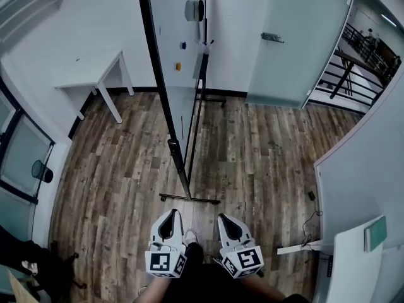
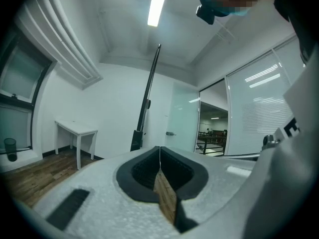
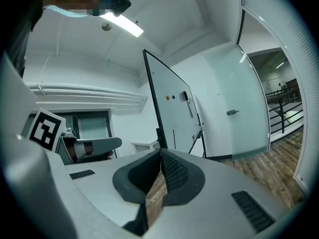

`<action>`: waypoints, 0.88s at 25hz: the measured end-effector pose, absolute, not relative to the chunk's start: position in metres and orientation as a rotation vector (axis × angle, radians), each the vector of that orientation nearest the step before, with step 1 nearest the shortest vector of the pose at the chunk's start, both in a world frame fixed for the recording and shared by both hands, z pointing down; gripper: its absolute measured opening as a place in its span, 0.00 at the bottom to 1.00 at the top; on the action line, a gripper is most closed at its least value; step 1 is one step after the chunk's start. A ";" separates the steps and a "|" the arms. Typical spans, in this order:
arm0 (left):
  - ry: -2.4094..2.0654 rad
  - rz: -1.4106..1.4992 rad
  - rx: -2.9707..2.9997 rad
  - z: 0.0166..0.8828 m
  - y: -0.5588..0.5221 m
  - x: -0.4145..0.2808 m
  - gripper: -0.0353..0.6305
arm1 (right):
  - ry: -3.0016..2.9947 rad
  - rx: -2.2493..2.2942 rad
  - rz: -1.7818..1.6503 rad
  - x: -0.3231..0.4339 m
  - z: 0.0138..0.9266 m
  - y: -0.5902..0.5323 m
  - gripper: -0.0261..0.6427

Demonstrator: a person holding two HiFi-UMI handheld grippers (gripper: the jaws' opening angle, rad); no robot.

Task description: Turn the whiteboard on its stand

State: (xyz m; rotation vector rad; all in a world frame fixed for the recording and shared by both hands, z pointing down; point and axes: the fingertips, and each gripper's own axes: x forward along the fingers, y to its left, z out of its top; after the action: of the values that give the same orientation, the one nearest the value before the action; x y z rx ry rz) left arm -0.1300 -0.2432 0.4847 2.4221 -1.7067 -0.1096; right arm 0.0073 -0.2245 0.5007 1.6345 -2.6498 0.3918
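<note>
Left gripper (image 1: 169, 214) and right gripper (image 1: 226, 219): jaws closed, empty. Whiteboard (image 1: 175, 30) stands edge-on at 12 o'clock, well apart. You should approach, open both, grip the near frame edge and turn slowly.

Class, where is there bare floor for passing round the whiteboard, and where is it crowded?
Bare wooden floor lies between the black-framed whiteboard and the frosted glass door, and between it and the small white table. Crowded: black cable, lower right.
</note>
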 end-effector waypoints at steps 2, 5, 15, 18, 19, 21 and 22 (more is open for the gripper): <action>-1.683 -0.104 2.437 0.485 -0.266 -0.136 0.08 | -2.632 1.657 0.393 0.002 0.500 -0.244 0.06; -1.649 -0.097 2.442 0.489 -0.297 -0.143 0.08 | -2.610 1.682 0.393 -0.006 0.500 -0.271 0.06; -1.578 -0.027 2.480 0.514 -0.366 -0.156 0.08 | -2.547 1.765 0.404 -0.025 0.500 -0.329 0.06; -1.579 -0.012 2.481 0.519 -0.377 -0.156 0.08 | -2.545 1.769 0.408 -0.024 0.500 -0.341 0.06; -1.580 -0.010 2.484 0.519 -0.381 -0.155 0.08 | -2.551 1.768 0.406 -0.023 0.500 -0.346 0.06; -1.587 -0.005 2.494 0.518 -0.390 -0.153 0.09 | -2.564 1.755 0.405 -0.022 0.503 -0.357 0.06; -1.591 -0.005 2.493 0.517 -0.394 -0.152 0.10 | -2.570 1.743 0.406 -0.022 0.505 -0.361 0.06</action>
State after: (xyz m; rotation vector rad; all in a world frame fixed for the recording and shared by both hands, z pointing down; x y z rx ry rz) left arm -0.1523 -0.3937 0.5172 2.4929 -1.5907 -0.0049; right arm -0.0218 -0.3613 0.5054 1.7431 -2.5700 0.4058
